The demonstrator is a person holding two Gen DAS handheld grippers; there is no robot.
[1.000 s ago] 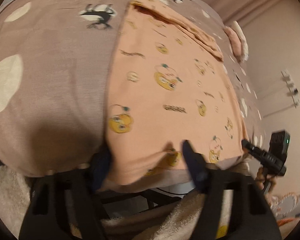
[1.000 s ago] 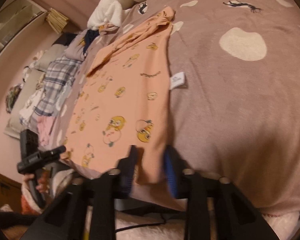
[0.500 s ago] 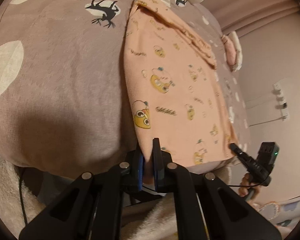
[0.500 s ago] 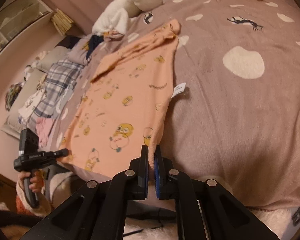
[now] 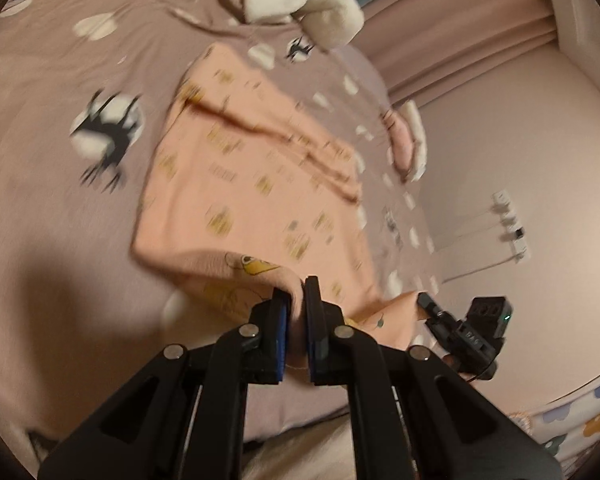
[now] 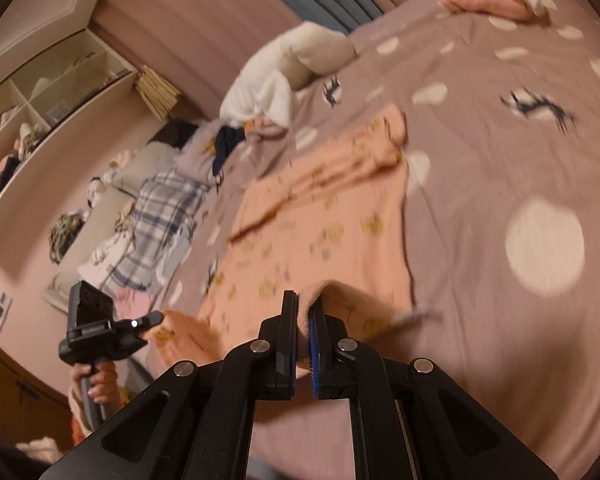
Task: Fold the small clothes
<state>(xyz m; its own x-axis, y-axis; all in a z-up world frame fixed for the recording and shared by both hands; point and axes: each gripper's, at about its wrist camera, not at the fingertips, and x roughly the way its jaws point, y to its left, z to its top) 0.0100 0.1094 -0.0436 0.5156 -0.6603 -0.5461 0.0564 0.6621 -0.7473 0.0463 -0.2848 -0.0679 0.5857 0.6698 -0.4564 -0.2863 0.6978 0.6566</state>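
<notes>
Both near corners of the peach shirt (image 5: 236, 184) have come up off the bed since a sec ago: back then the hem lay flat at the bed's edge w/ jaws open around it, now each corner is pinched and raised, hem curling back over the rest of the garment. Shirt is printed w/ small yellow cartoon figures, blurred here; its far part lies flat on the mauve bedspread (image 5: 52, 208), sleeve folded across the top. Left gripper (image 5: 296, 296) is clamped on the shirt's left hem corner, fabric bunched btwn the blue pads. Right gripper (image 6: 305, 308) is likewise closed tight on the right hem corner, w/ a fold of peach cloth sticking up above the pads. Each gripper shows in the other's view, nose at the lifted hem; in the right wrist view a hand (image 6: 96, 380) grips the left one's handle. Bedspread has pale spots and dark deer prints. Beyond the shirt: white plush toy (image 6: 284, 76), plaid cloth (image 6: 160, 216) among a clothes pile at the left, pink pillow (image 6: 484, 0) far right, wall shelf (image 6: 52, 92) upper left.
</notes>
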